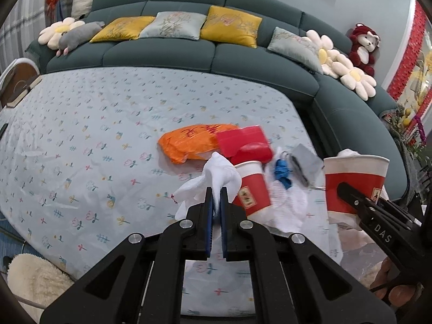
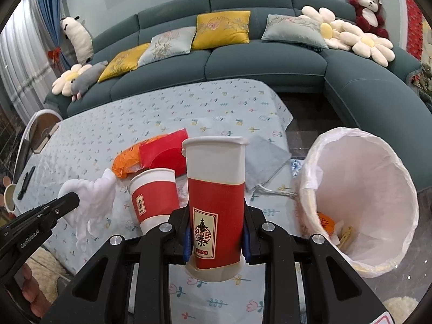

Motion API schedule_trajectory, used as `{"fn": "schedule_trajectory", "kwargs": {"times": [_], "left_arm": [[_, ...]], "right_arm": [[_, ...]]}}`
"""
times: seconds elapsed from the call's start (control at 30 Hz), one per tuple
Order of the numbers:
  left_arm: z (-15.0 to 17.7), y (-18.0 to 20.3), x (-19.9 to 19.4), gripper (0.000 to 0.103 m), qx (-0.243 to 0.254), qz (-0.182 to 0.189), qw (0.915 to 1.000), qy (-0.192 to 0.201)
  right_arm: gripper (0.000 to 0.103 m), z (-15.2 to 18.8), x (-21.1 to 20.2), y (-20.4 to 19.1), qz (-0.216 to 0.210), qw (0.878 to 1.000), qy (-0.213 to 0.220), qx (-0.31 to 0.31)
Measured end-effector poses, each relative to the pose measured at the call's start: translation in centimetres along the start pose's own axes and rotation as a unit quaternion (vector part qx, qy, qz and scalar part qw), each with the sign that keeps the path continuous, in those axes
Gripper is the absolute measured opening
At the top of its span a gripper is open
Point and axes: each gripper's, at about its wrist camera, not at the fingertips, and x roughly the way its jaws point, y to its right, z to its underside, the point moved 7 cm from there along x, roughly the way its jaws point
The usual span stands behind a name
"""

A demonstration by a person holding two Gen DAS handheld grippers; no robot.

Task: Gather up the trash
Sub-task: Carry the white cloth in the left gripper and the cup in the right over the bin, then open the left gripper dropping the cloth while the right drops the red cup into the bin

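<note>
Left fingers (image 1: pixel 216 197) pinch white tissue (image 1: pixel 216 172) tight; right fingers (image 2: pixel 216 239) clamp red paper cup (image 2: pixel 214 202).

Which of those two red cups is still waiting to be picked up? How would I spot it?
Start at the flowered table before the sofa. Near its front edge, below the orange bag, stands the free cup. Unlike the held cup, clamped in the right gripper, nothing grips it.
</note>
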Motion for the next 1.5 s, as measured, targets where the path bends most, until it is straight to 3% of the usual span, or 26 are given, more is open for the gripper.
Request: {"fn": "schedule_trajectory", "kwargs": {"times": [0.67, 1.1, 1.5], "left_arm": [[-0.2, 12.2, -2.0, 0.004, 0.092, 0.065, 0.9934, 0.019], [1.4, 20.6, -0.4, 0.004, 0.143, 0.126, 0.9817, -0.004], [2.2, 25.7, 2.1, 0.005, 0.169, 0.146, 0.9743, -0.028]], "right_arm": [[0.025, 1.2, -4.5, 10.0, 0.044, 0.996, 0.037, 0.073], [0.026, 2.2, -6.0, 17.1, 0.078, 0.988, 0.048, 0.121], [0.026, 2.8, -4.5, 21.0, 0.068, 0.979, 0.042, 0.189]]}}
